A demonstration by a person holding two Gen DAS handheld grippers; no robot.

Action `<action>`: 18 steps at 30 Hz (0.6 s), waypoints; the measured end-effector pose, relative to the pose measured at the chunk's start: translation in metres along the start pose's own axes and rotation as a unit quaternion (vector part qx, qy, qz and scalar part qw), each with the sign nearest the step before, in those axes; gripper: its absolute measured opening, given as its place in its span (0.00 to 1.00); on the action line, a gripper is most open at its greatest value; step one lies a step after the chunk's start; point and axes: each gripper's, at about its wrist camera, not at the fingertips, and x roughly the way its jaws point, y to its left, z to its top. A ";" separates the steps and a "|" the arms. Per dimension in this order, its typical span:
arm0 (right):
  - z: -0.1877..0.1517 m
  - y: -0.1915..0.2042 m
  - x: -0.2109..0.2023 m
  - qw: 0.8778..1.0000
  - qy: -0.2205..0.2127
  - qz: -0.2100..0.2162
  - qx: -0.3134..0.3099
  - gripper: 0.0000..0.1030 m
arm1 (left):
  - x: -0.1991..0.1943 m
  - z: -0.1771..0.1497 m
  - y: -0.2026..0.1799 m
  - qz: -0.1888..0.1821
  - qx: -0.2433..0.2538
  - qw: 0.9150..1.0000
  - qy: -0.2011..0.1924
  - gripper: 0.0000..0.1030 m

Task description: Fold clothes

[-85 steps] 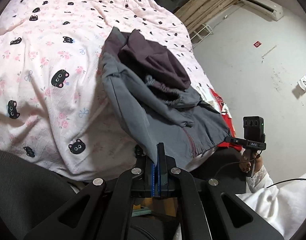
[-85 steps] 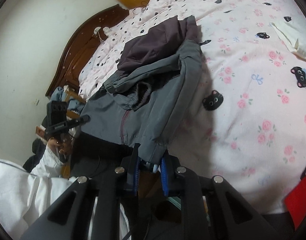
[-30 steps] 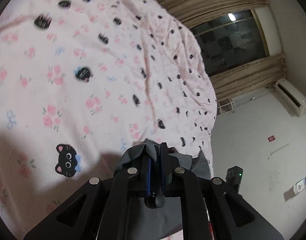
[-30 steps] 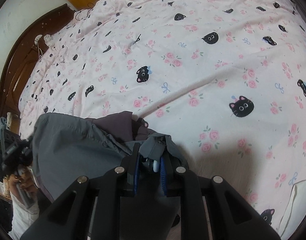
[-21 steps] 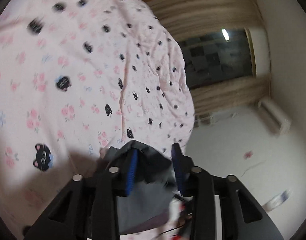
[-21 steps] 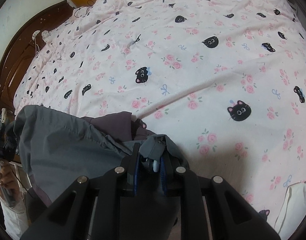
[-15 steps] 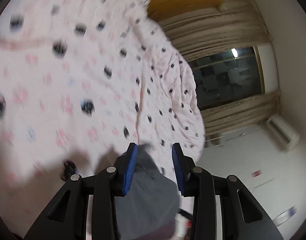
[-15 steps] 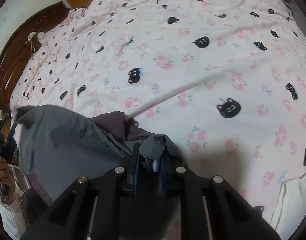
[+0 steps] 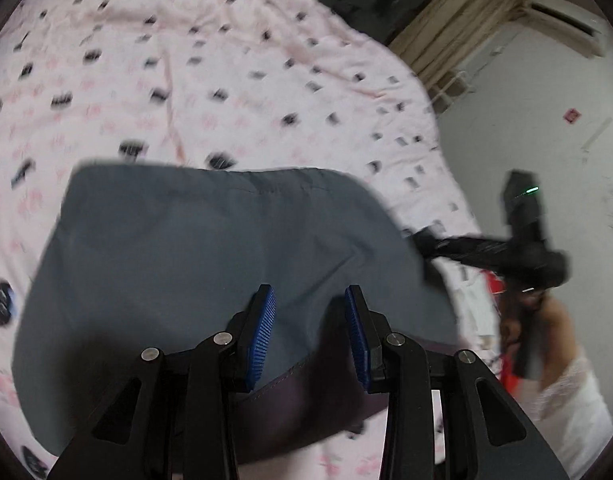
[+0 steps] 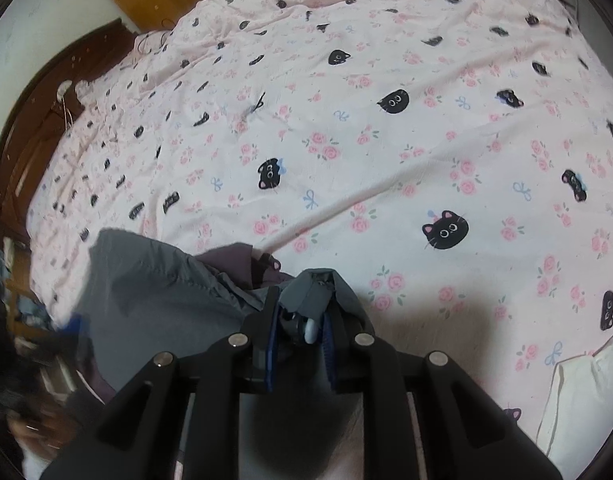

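A grey garment (image 9: 206, 248) with a dark purple inner layer (image 10: 234, 260) lies spread on the pink cat-print bedspread (image 10: 386, 140). My left gripper (image 9: 308, 292) hovers above the garment's near part, open, its blue pads (image 9: 262, 336) apart and touching no cloth. My right gripper (image 10: 302, 300) holds a bunched corner of the grey garment (image 10: 154, 300) between its pads. Its jaws are opening slightly, with the cloth still between them. In the left wrist view, the right gripper (image 9: 522, 240) shows blurred at the garment's right edge.
A person's hand and white sleeve (image 9: 574, 392) hold the right gripper by the bed's edge. A cream cloth (image 10: 578, 392) lies at the lower right of the bed. A dark wooden headboard (image 10: 38, 128) bounds the bed's left. Beige curtains (image 9: 446, 24) and a wall unit (image 9: 562, 28) are beyond.
My left gripper let go of the grey garment, opened, and swung back over it; the cloth now lies spread below. The right gripper kept its hold and barely moved.
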 end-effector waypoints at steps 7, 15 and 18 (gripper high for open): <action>0.024 -0.014 -0.029 0.998 -0.010 0.054 0.027 0.24 | 0.009 -0.013 0.009 0.008 -0.018 1.000 0.006 0.29; 0.032 -0.016 -0.070 0.997 -0.061 0.030 0.047 0.79 | 0.016 -0.015 0.011 0.016 -0.023 1.000 0.005 0.29; 0.019 0.022 -0.071 0.994 -0.052 0.094 -0.022 0.77 | 0.016 -0.014 0.010 0.018 -0.024 1.000 0.006 0.29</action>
